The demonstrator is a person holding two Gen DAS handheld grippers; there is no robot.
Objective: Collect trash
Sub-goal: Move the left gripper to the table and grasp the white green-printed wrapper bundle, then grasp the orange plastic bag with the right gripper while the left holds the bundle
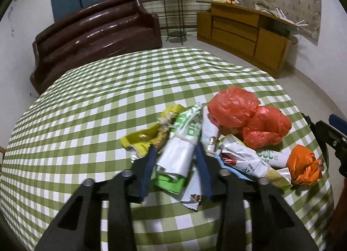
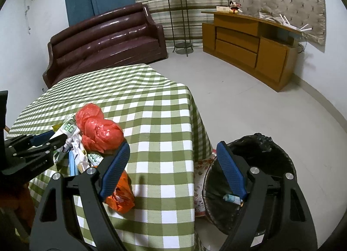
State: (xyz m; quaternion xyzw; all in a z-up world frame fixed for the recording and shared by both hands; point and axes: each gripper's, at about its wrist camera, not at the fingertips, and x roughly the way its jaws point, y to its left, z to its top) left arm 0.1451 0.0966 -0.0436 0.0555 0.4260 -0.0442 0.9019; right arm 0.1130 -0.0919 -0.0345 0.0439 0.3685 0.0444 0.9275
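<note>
Crinkled white-and-green wrapper (image 1: 182,149) lay low and centre on the checked tabletop (image 1: 108,103), between the blue pads of the left tool (image 1: 176,155), which seemed to pinch it, though blur hid true contact. Lifting straight up would spare the neighbouring red bag (image 1: 243,116). The right tool (image 2: 173,164) stood spread and empty, the black bin (image 2: 271,149) at lower right.

A heap of crumpled trash lies on the checked table: a white-green wrapper (image 1: 180,142) at centre, a yellow packet (image 1: 143,140) at nine o'clock, red bags (image 1: 249,120) at two o'clock, an orange wad (image 1: 303,164) at four o'clock.
</note>
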